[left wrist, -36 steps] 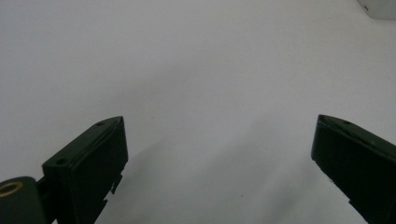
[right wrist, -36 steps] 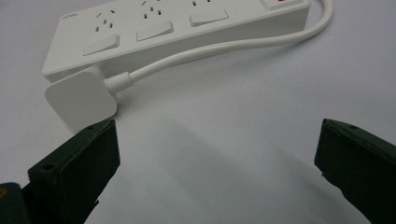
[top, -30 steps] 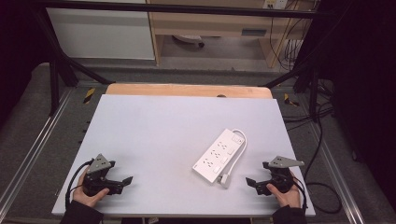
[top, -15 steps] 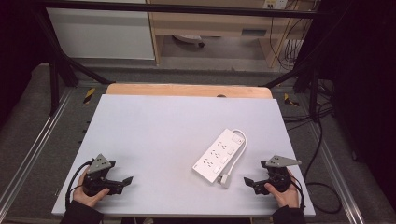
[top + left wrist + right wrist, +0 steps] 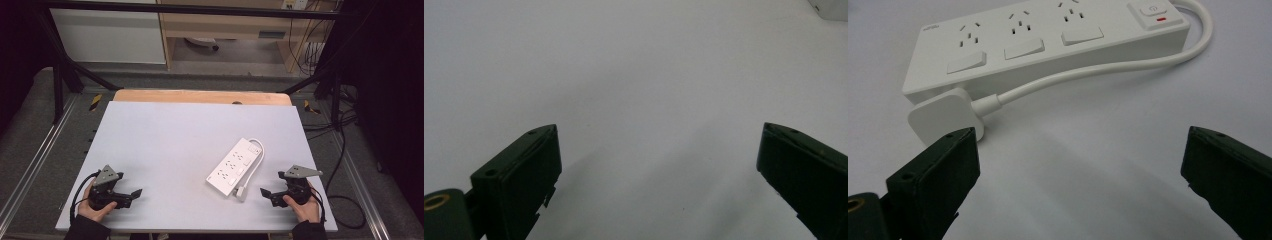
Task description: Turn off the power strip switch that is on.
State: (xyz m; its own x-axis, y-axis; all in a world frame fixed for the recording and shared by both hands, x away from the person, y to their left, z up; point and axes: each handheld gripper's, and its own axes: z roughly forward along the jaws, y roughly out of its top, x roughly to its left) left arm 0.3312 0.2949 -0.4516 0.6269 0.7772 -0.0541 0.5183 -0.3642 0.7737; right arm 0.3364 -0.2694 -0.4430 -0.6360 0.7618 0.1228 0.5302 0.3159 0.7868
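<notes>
On the grey table point(image 5: 165, 140), the right gripper point(image 5: 266, 193), jaws apart, faces the plug point(image 5: 945, 120) at its nine o'clock; closing carelessly could shove the power strip point(image 5: 235, 166) aside. The left gripper point(image 5: 135, 192) also gapes.

A lab or test workshop is suggested: a black metal frame point(image 5: 60, 75) and loose cables point(image 5: 345, 130) are seen beyond the white table point(image 5: 180, 140).

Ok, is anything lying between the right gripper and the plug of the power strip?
No. In the right gripper view, bare table separates the open right gripper from the white plug of the power strip.
</notes>
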